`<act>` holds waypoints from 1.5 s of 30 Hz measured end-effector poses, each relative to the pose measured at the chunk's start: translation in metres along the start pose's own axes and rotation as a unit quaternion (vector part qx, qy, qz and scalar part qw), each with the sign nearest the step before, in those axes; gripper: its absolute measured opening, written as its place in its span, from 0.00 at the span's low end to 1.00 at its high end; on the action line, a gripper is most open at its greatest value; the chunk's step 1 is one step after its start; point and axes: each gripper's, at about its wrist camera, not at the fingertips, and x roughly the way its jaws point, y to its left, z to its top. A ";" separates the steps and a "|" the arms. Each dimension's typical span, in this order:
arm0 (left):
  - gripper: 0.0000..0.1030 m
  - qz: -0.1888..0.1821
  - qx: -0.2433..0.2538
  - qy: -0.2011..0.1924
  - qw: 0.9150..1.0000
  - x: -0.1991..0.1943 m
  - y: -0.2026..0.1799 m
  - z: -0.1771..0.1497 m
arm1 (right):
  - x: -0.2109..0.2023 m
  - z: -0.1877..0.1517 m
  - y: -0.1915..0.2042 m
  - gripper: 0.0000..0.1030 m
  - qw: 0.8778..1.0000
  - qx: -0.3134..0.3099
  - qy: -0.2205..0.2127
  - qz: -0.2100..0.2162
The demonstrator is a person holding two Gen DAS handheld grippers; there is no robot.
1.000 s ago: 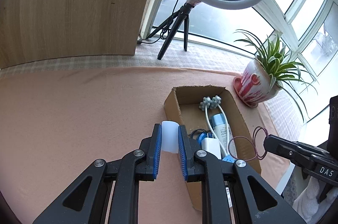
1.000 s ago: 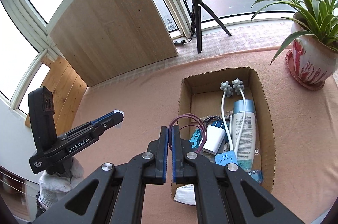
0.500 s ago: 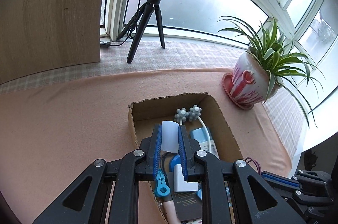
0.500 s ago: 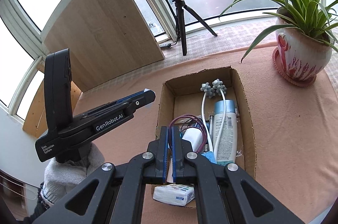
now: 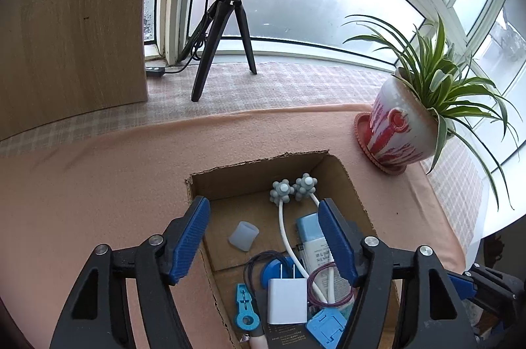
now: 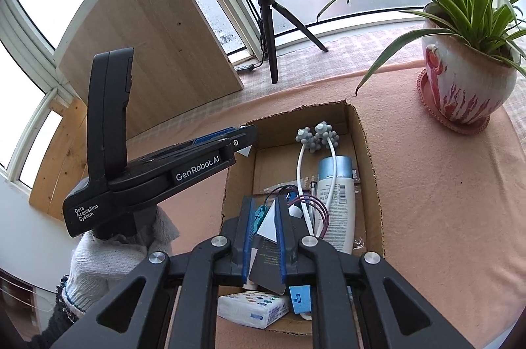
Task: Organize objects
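Cap [image 5: 243,235] on box [image 5: 358,201] floor btwn left claw [image 5: 264,242] tips, untouched | both claws opening, empty

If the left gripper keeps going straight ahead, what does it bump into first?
Probably the small translucent cap lying on the floor of the cardboard box, right between the left gripper's opening jaws; depth is hard to judge.

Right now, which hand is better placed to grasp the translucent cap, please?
Left: the left gripper, jaws opening and empty, frames the translucent cap below. The right gripper, opening and empty, hovers at the box's near end.
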 end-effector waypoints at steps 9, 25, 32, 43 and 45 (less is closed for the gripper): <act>0.75 0.008 -0.012 0.008 1.000 -0.001 0.012 -0.001 | -0.003 0.000 -0.003 0.49 1.000 0.005 -0.007 -0.005; 0.85 0.041 -0.025 -0.003 0.999 -0.045 0.054 -0.024 | -0.003 -0.014 0.018 0.67 0.999 0.012 -0.020 -0.024; 0.89 0.064 -0.038 -0.019 0.997 -0.086 0.093 -0.046 | 0.006 -0.028 0.040 0.71 0.999 0.014 -0.013 -0.040; 0.93 0.107 -0.058 -0.031 0.992 -0.155 0.152 -0.092 | 0.025 -0.054 0.099 0.71 0.999 -0.027 -0.003 -0.038; 0.93 0.115 -0.061 -0.034 0.991 -0.166 0.160 -0.101 | 0.027 -0.058 0.110 0.71 0.999 -0.033 -0.005 -0.034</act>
